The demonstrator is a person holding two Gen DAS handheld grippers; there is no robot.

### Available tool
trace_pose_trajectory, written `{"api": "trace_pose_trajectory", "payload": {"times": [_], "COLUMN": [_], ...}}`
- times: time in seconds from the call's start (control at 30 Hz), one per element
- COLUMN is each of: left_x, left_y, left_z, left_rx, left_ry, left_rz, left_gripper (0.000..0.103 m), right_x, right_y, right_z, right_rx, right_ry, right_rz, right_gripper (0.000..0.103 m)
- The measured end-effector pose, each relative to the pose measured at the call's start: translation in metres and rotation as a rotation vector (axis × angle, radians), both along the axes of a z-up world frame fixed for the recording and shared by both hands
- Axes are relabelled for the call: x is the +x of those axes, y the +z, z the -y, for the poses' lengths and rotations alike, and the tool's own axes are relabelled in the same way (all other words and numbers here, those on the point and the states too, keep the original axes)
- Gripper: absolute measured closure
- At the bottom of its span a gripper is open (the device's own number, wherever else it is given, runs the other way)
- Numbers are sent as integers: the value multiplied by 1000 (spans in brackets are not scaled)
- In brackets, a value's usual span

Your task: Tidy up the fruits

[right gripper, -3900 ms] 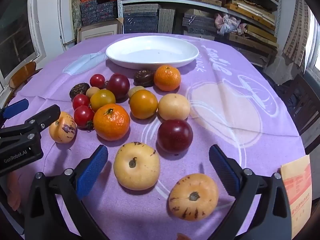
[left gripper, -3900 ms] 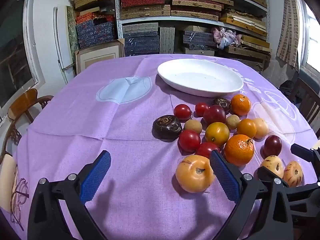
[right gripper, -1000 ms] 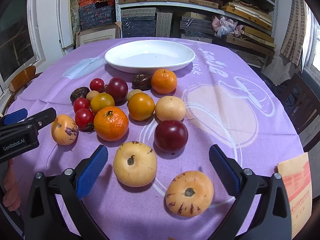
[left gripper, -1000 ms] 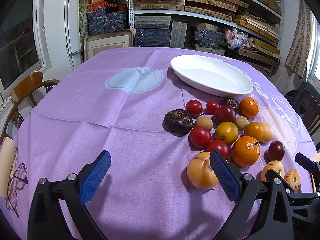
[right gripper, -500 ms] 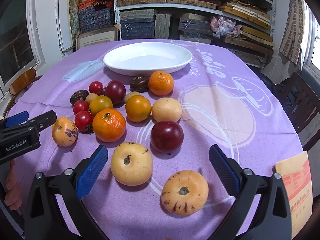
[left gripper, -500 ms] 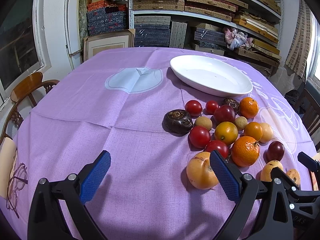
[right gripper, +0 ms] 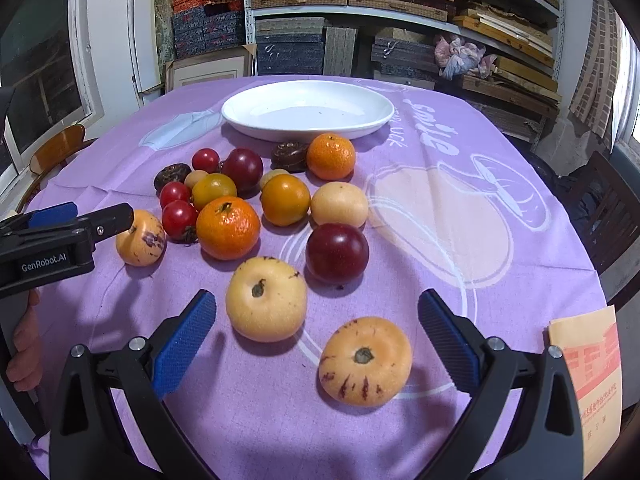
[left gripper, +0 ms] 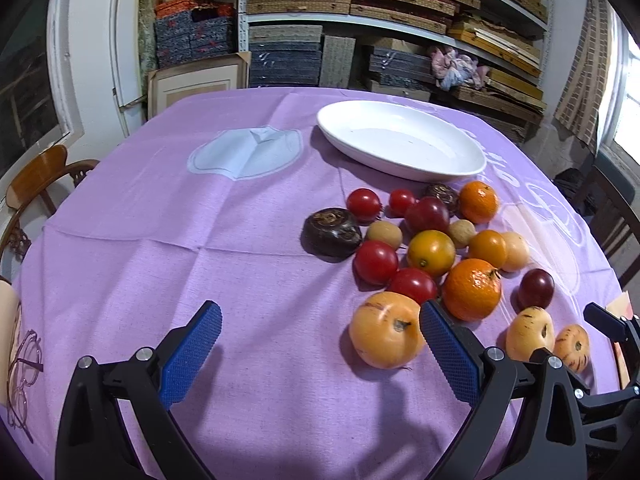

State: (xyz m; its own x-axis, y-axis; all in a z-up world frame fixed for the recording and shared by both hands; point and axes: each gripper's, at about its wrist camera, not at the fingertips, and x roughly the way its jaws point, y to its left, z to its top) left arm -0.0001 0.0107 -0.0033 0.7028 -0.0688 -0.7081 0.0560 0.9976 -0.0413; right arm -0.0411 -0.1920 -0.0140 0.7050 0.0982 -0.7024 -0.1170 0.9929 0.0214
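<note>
Nearest, the right gripper hangs low over the purple-clothed bench with its jaws spread wide and nothing in them; a streaked peach-coloured fruit lies between the blue pads, and a pale yellow fruit sits just beyond the left pad. To the left, the left gripper is likewise wide open and holds nothing, its right pad just beside a peach-coloured fruit, with bare cloth between the jaws. Farther in, the rest of the fruit is clustered on the cloth: a dark red plum, a large mandarin, red tomatoes, an orange tomato and a dark brown fruit at the left edge of the group. A second mandarin lies just before the white plate, which has nothing on it. Beyond the bench stand shelves stacked with boxes.
</note>
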Motion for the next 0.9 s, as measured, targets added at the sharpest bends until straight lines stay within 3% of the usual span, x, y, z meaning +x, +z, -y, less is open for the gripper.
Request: {"api": "trace_pose_trajectory", "payload": {"times": [0.13,0.2,0.4,0.5,0.6,0.9], "left_x": [0,0,0,2,5,18], "left_y": [-2,-3,-10,-15,-17,-20], "left_z": [4,6,20,29,32,28], "left_rx": [18,19,13,32,39,-18], "left_ry": [-6,-21,-116,-156,-172,-198], "left_rz": [1,-5,-31,-40,-37,-47], "left_gripper": [3,3,3,3,3,3], "right_x": [3,3,-5,-10,-11,-11], "right_y": [-3,-4,-12,-15,-15,-17], "right_z": [0,0,19,27,33,42], "right_rx": [12,17,99,125,153,188], "right_ry": [9,23,26,26,22,23], "right_rz": [-17,-22,-86,-104,-106,-105], "right_gripper": [5,16,18,30,34,38]}}
